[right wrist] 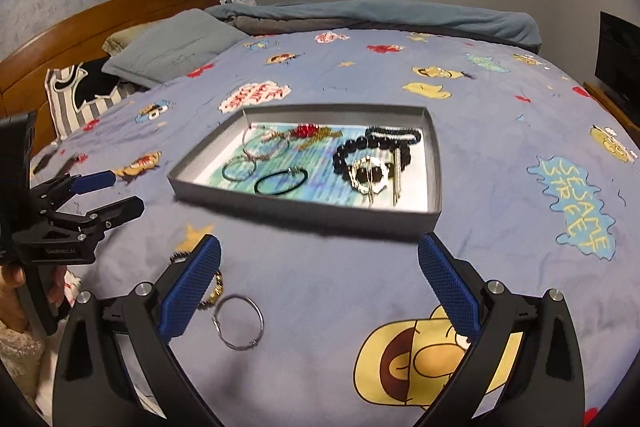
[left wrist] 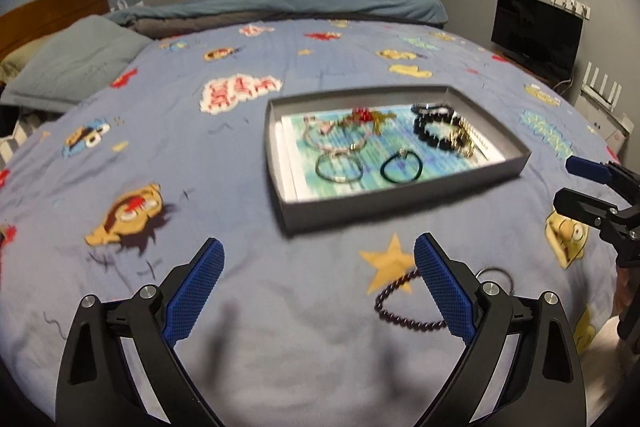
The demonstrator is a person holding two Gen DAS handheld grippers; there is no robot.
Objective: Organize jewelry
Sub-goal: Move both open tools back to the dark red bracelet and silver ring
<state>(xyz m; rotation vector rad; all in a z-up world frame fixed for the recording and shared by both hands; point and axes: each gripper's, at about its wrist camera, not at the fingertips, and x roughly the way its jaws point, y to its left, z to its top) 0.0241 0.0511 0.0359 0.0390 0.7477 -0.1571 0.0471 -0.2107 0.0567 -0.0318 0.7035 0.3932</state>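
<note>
both hand-held grippers, left [left wrist: 319, 291] and right [right wrist: 319, 287], hang released and empty over the bed [left wrist: 248, 311], a beaded bracelet [left wrist: 404, 303] and silver ring [right wrist: 238, 323] lying near them, apparently awaiting the grey tray [right wrist: 304, 205] beyond.

Bed [left wrist: 240, 187], tray [left wrist: 404, 203], bracelet [left wrist: 404, 307], ring [right wrist: 239, 323]
</note>
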